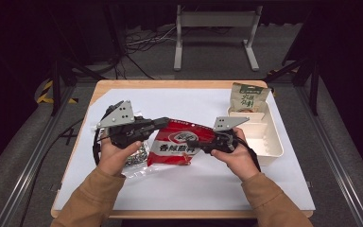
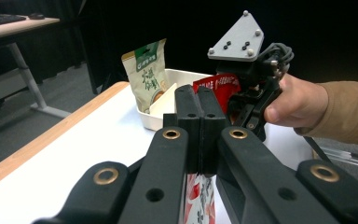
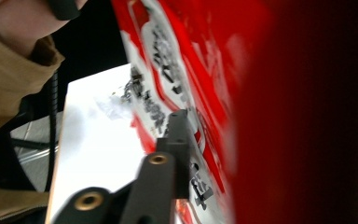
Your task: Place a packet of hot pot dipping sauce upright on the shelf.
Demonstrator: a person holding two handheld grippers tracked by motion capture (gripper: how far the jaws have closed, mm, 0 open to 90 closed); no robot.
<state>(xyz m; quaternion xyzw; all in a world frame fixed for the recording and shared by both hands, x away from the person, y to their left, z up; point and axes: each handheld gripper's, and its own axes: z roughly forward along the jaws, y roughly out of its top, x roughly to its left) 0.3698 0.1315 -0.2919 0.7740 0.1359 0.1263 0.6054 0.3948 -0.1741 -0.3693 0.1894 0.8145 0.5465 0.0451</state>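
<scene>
A red snack bag (image 1: 182, 142) with white print hangs between the two grippers over the middle of the white table (image 1: 208, 179). My left gripper (image 1: 164, 123) is shut on the bag's upper left edge; in the left gripper view its jaws (image 2: 200, 116) press together with red foil (image 2: 200, 200) showing under them. My right gripper (image 1: 191, 142) is shut on the bag's right side. In the right gripper view one fingertip (image 3: 178, 135) lies flat on the bag (image 3: 205, 93); the other is hidden behind it.
A white divided tray (image 1: 269, 142) stands at the right, and a green and beige snack pouch (image 1: 248, 98) stands upright at its far end. A clear bag of silvery pieces (image 1: 139, 155) lies under my left hand. The table's wooden edge (image 1: 179, 83) runs along the far side.
</scene>
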